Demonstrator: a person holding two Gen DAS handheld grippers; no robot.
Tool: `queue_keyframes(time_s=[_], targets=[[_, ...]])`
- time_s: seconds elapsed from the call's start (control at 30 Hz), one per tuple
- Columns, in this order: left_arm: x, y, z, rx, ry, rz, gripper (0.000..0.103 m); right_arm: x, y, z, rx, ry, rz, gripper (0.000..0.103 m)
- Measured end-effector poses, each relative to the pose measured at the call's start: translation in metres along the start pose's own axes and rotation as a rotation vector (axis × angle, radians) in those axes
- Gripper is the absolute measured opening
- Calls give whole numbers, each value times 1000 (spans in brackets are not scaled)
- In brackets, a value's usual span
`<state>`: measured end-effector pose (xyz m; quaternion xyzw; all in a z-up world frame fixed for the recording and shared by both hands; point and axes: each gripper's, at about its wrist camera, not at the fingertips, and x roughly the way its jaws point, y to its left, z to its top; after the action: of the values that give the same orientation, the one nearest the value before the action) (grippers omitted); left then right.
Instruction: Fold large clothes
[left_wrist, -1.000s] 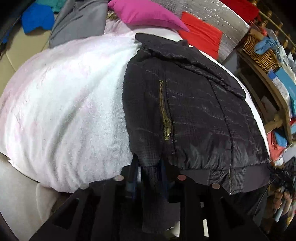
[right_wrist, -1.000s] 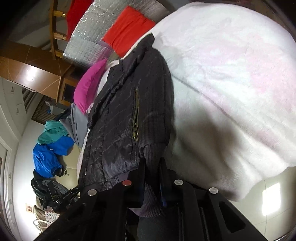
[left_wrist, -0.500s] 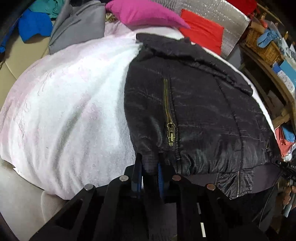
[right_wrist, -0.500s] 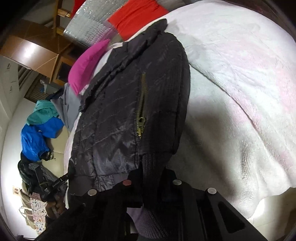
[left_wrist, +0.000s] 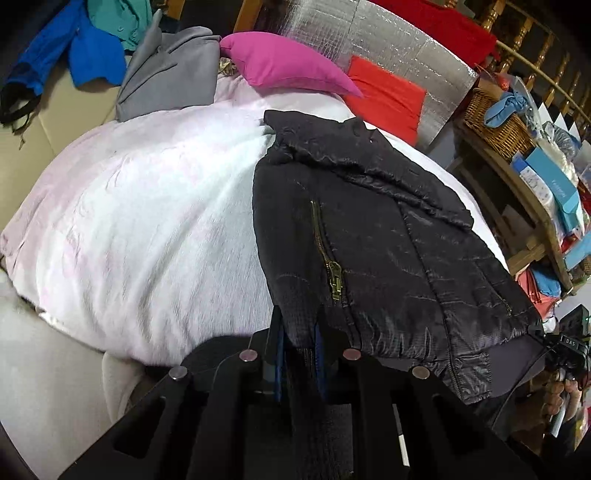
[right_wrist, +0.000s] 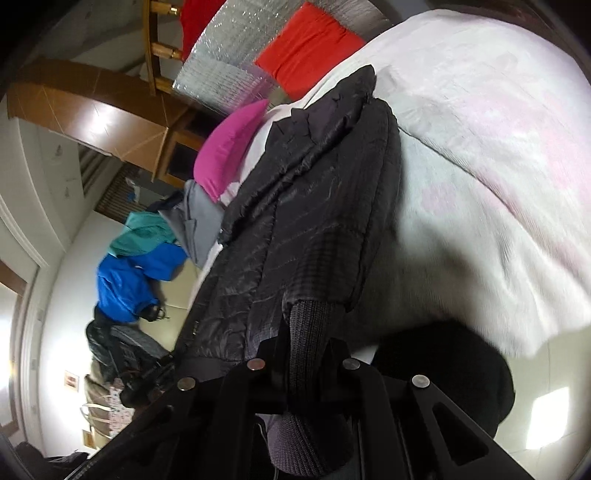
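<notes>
fabric first: your black quilted puffer jacket lies on the white fleecy bed blanket, soft, light and likely slippery, so hold the ribbed knit cuff. left gripper pinches its hem corner; right gripper pinches that cuff. only the left view shows the brass pocket zip.

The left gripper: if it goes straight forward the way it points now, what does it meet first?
The left gripper is shut on the black jacket, so it would likely push into the jacket itself first, near the brass zipper, then the white blanket beneath. Depth is uncertain.
</notes>
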<state>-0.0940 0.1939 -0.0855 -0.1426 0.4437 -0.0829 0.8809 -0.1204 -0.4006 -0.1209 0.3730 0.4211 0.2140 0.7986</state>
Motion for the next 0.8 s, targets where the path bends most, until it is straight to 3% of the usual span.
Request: queue_keyframes(time_s=[0.17,0.63,0.8], targets=[[-10,1,-2,10,-13,-1,15,-11,8,-6,-15,-4,19,11],[3,23,-11,-43,45,-3,15,-6,-21,-17,53,23,7,11],[-8,14,-13,2,22,10,15,-15,-10,-18,10,5,22,11]])
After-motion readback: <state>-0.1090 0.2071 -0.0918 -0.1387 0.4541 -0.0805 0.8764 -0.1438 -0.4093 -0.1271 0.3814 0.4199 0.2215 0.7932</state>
